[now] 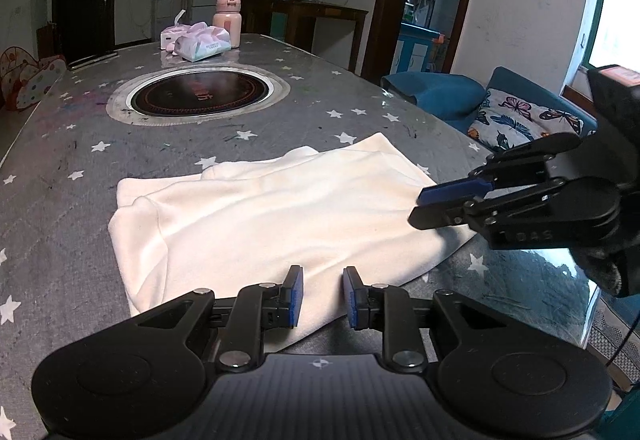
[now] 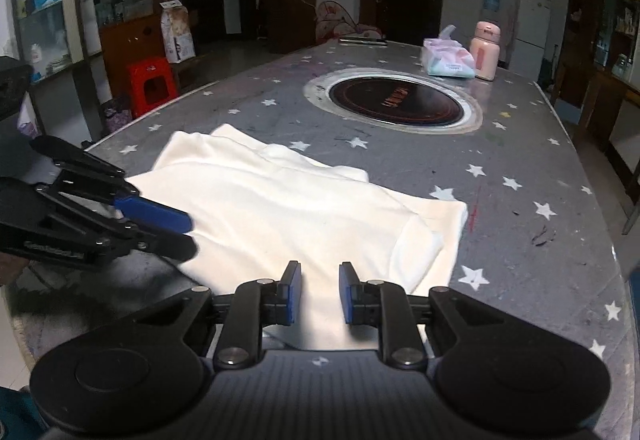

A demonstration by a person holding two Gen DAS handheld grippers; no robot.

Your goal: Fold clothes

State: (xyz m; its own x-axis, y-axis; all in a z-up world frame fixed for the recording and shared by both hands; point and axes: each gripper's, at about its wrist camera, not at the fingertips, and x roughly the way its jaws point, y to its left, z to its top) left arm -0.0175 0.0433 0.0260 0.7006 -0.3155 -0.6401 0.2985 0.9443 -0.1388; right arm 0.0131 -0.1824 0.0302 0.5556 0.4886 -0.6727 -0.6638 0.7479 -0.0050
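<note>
**Two grippers hovering at the near edge of a folded white garment**

In the left wrist view, the left gripper (image 1: 320,296) is sitting at the bottom centre of the frame, its blue-padded jaws standing apart with nothing between them, poised over the near hem of the white garment (image 1: 280,207). The right gripper (image 1: 424,207) is reaching in from the right edge, jaws narrowly apart above the cloth's corner. The garment is lying partly folded across the middle of the star-patterned table (image 1: 60,143). Beyond it, the round black cooktop (image 1: 200,95) is lying set into the tabletop. In the upper part of the frame, a tissue pack (image 1: 204,43) and pink bottle (image 1: 228,19) are standing at the far end.
</note>
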